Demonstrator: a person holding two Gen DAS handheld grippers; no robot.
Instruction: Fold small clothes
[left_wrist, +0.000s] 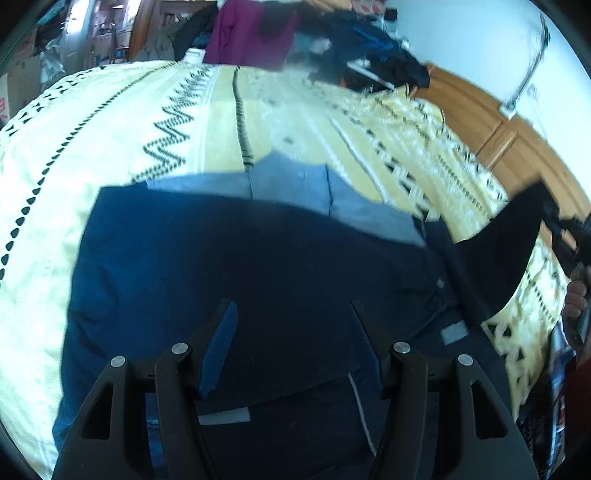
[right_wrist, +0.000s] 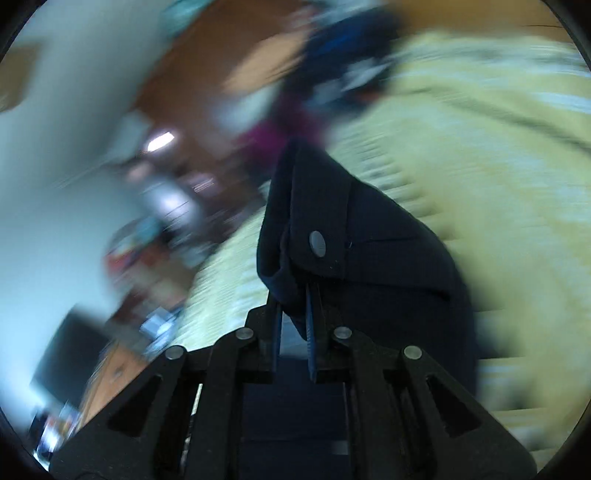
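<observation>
On yellow bedspread (left_wrist: 110, 122), navy garment (left_wrist: 229, 258) under spread left tool (left_wrist: 291, 314), right tool (right_wrist: 295, 295) clamping its corner

Yellow patterned bedspread (left_wrist: 110, 122) under dark navy garment (left_wrist: 229, 258), clothes pile (left_wrist: 362, 48) beyond

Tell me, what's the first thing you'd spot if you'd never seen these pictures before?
Probably the big dark blue garment spread over the yellow patterned bedspread, right under the open left gripper. Next, the right gripper pinching a flap of that cloth with a round snap button and lifting it up. At the far end of the bed sits a jumbled pile of clothes.
</observation>
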